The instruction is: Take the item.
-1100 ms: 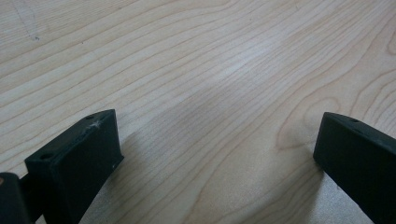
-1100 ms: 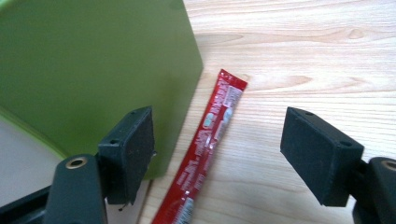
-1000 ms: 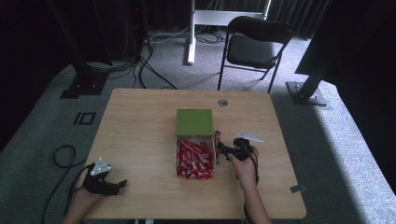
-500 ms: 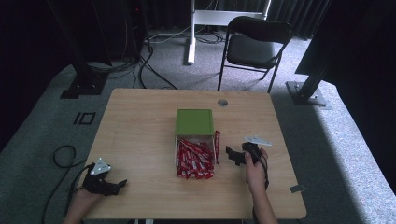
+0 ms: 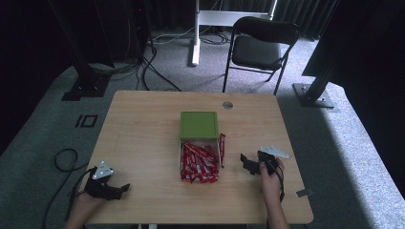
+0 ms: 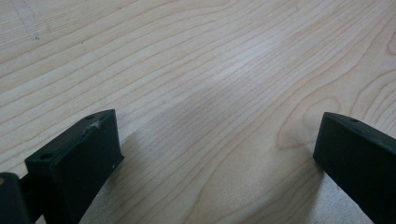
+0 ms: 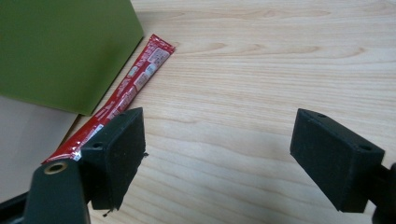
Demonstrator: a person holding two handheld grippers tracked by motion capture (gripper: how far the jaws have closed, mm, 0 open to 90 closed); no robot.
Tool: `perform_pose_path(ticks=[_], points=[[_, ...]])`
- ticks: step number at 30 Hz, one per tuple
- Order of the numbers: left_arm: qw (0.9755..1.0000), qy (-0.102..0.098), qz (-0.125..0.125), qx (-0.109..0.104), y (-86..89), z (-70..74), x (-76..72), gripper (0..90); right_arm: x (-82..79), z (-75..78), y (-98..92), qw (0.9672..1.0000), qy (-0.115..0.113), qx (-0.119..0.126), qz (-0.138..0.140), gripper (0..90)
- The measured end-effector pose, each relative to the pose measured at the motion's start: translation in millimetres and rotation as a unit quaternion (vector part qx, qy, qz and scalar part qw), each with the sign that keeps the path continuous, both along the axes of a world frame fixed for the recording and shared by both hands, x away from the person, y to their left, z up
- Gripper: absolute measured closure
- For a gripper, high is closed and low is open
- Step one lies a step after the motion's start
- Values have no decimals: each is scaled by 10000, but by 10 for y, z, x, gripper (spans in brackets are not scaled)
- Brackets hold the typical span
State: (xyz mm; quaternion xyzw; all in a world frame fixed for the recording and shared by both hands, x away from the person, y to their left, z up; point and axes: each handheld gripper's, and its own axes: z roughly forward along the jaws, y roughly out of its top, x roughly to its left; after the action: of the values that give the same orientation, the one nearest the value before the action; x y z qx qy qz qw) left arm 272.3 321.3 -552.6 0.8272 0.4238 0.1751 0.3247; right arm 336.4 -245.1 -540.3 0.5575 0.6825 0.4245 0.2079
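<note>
A green box (image 5: 198,125) stands at the table's middle, and right in front of it lies a pile of several red sachets (image 5: 198,163). One red sachet (image 5: 222,143) lies alone along the right side of the box and pile. My right gripper (image 5: 246,163) rests low on the table just right of the pile, open and empty. In the right gripper view, its jaws (image 7: 219,158) stand wide apart, with the lone sachet (image 7: 126,91) and the green box (image 7: 60,51) ahead on the left. My left gripper (image 5: 122,189) sits open at the near left corner, over bare wood (image 6: 215,158).
The wooden table (image 5: 143,133) has a small round grommet (image 5: 228,104) near its far edge. A black folding chair (image 5: 260,47) stands behind the table. Cables (image 5: 62,160) trail over the carpet at the left.
My right gripper has drawn back from the box's right side toward the near edge, leaving the lone sachet lying beside the box. The left gripper has stayed put.
</note>
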Motion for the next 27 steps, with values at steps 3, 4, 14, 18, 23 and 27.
perform_pose_path(ticks=[3, 4, 14, 18, 23, 27], points=[[10000, 0, 1, 0, 0, 0, 0, 15, -34, -18, -60, 10000, 15, -77, 28, 177], [10000, 0, 1, 0, 0, 0, 0, 15, -48, -24, -77, 9999, 27, -88, 64, 177], [10000, -1, -3, 3, 0, 0, 0, 15, -212, -70, -233, 9986, -104, -252, 451, 163], [10000, -1, -1, 2, 0, 0, 0, 15, -292, -60, -288, 9977, -209, -286, 573, 164], [10000, -1, 0, 0, 0, 0, 0, 15, -369, -101, -341, 9970, -120, -309, 700, 163], [10000, -3, -2, 1, 0, 0, 0, 15, -421, -131, -385, 9967, -37, -530, 620, 164]])
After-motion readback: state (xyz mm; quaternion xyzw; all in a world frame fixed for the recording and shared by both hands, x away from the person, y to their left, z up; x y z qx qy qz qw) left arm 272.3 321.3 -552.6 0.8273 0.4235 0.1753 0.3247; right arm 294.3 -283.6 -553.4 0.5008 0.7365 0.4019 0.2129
